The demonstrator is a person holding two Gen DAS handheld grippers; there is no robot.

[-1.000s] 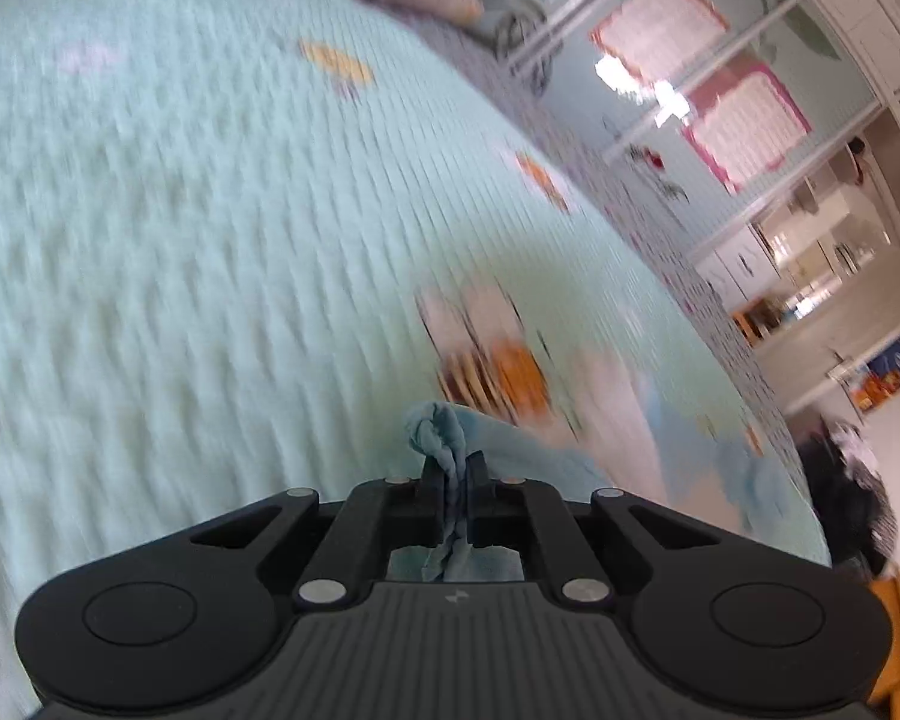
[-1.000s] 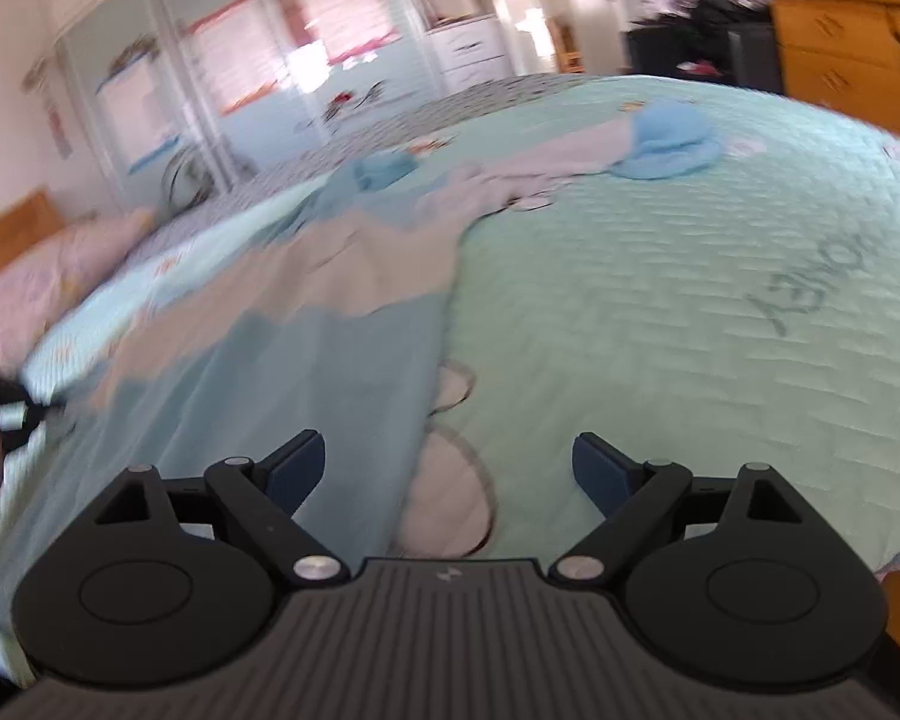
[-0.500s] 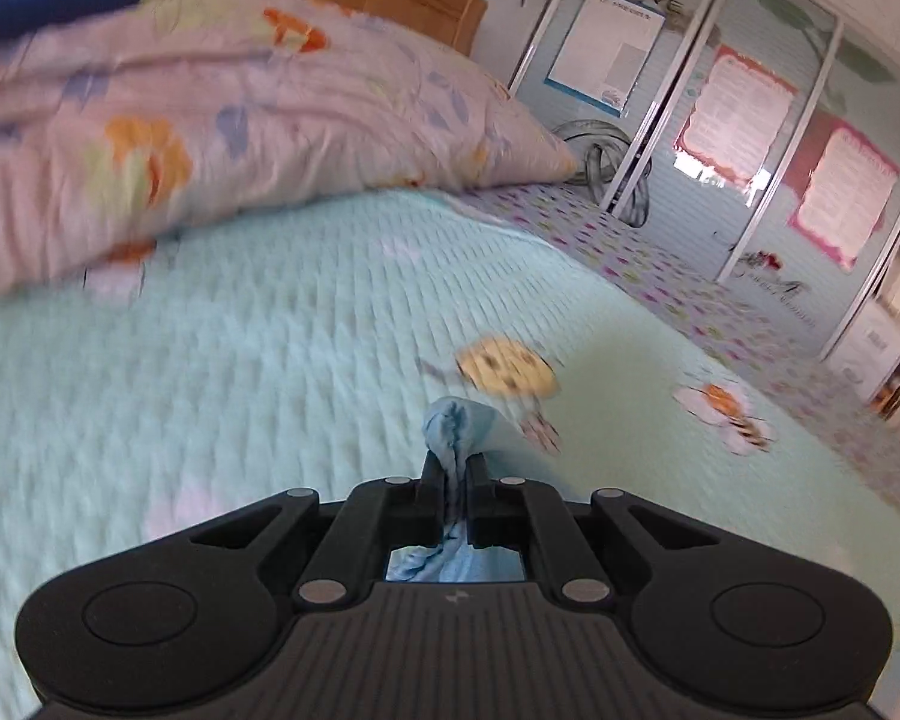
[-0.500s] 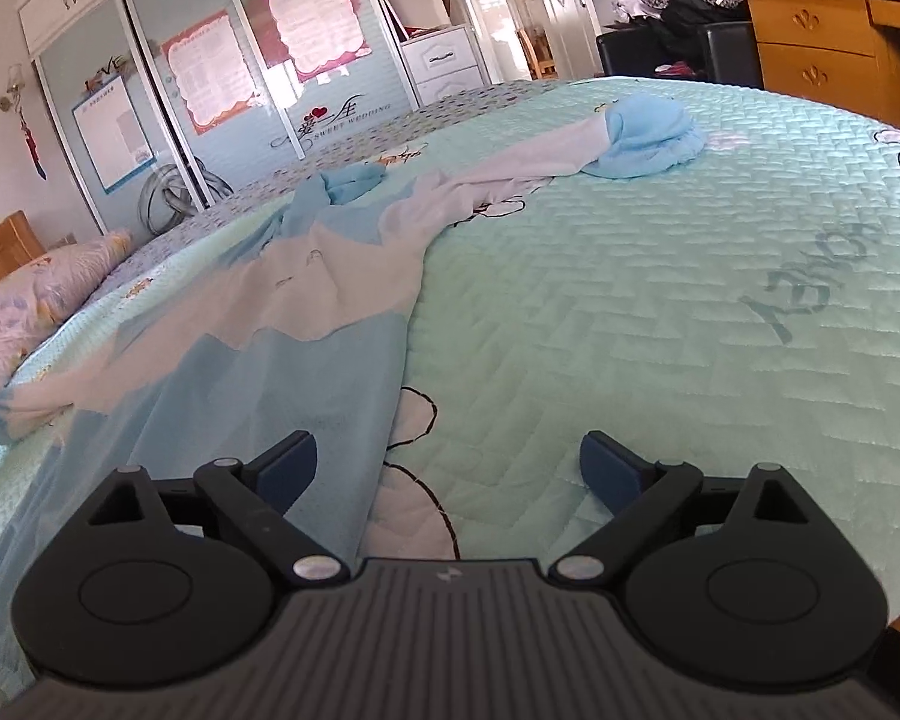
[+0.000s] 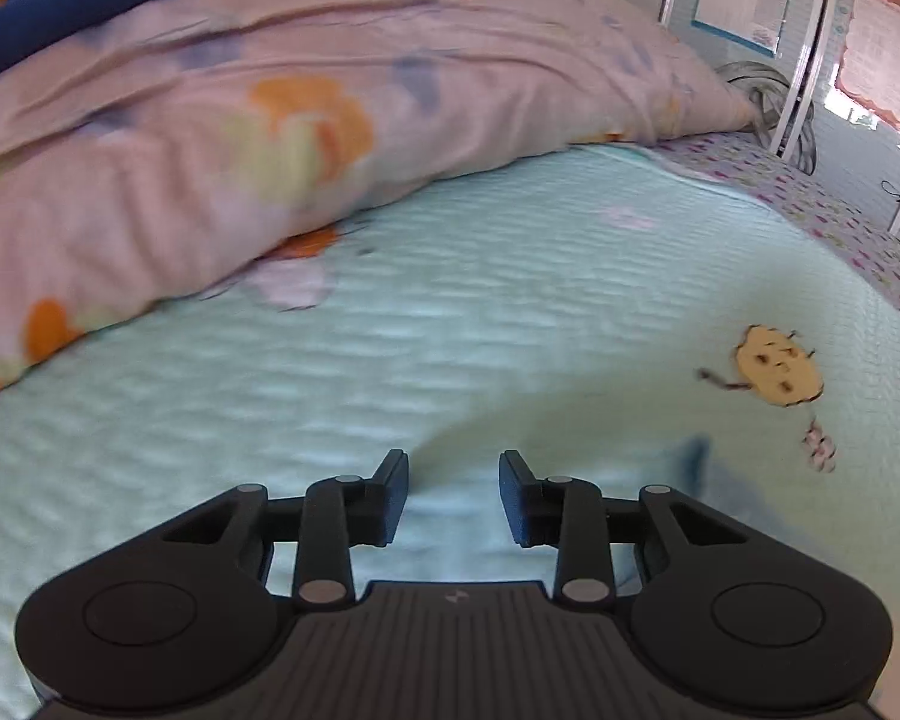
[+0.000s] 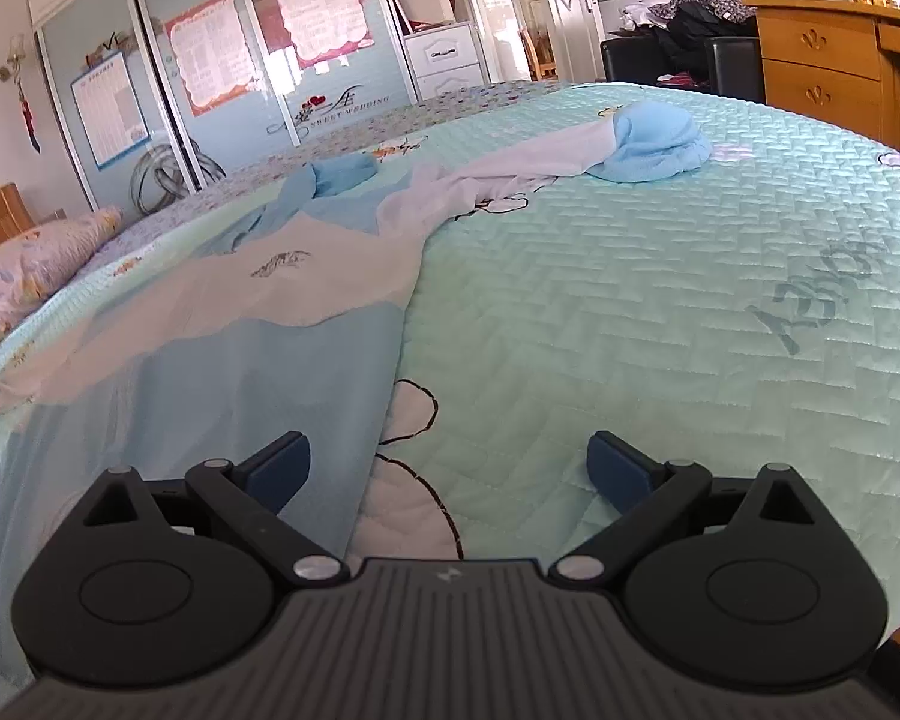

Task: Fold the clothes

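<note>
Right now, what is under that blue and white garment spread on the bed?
The garment lies on a mint quilted bedspread. A cartoon outline shows beside its edge; how far the drawing runs beneath the cloth stays hidden.

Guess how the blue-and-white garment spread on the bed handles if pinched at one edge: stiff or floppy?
Probably floppy: the blue-and-white garment lies flat, its sleeves rumpled and bunched at the cuffs. Likely light, since it follows the quilted bedspread closely. A one-edge pinch would likely drag and bunch it rather than lift it whole.

So the garment (image 6: pixel 258 324) is spread out on the bed (image 6: pixel 660 312), running off toward the far wardrobe (image 6: pixel 222 60). Pillow (image 5: pixel 282 120) sits at the headboard end, and the dresser (image 6: pixel 822 54) stands off the bed's right side.
</note>
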